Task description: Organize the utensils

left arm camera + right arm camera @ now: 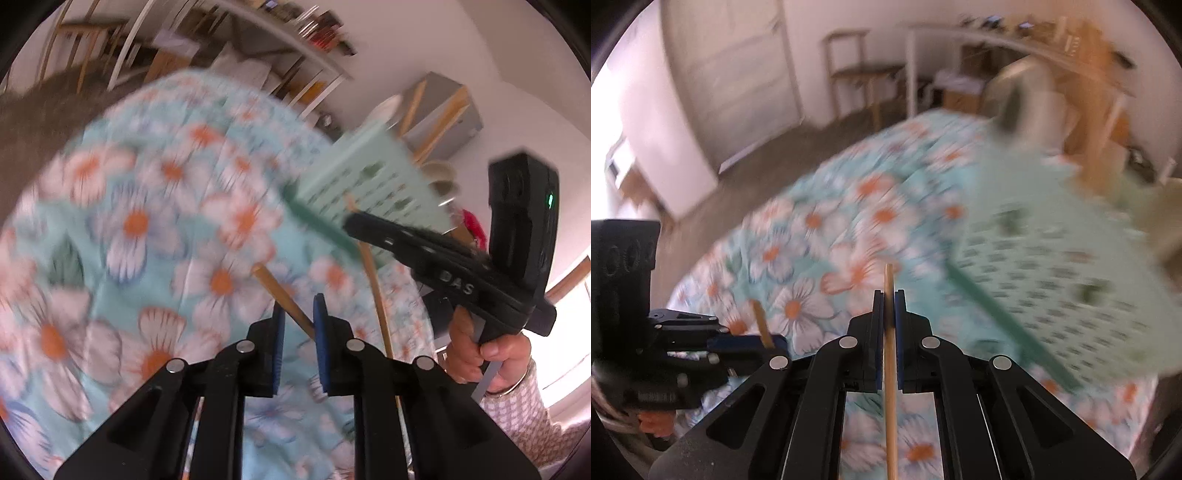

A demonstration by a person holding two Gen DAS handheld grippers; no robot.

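Note:
My left gripper (299, 306) is shut on a short wooden chopstick (280, 295) that crosses its blue pads at a slant. From the right wrist view, that left gripper (777, 341) shows at the left, the stick's tip (760, 321) poking up. My right gripper (888, 295) is shut on a second, long wooden chopstick (889, 280) that stands upright between its pads. The left wrist view shows the right gripper (351, 221) held by a hand (491, 350), with its chopstick (376, 295) hanging down. Both are above the table. A mint-green perforated basket (369, 177) (1052, 251) is just beyond.
A floral turquoise tablecloth (147, 221) (812, 258) covers the table. A blurred dark green utensil (317, 221) (997, 314) lies by the basket's near side. Behind it stands a grey box (439, 110). Shelves and a wooden chair (857, 70) line the far wall.

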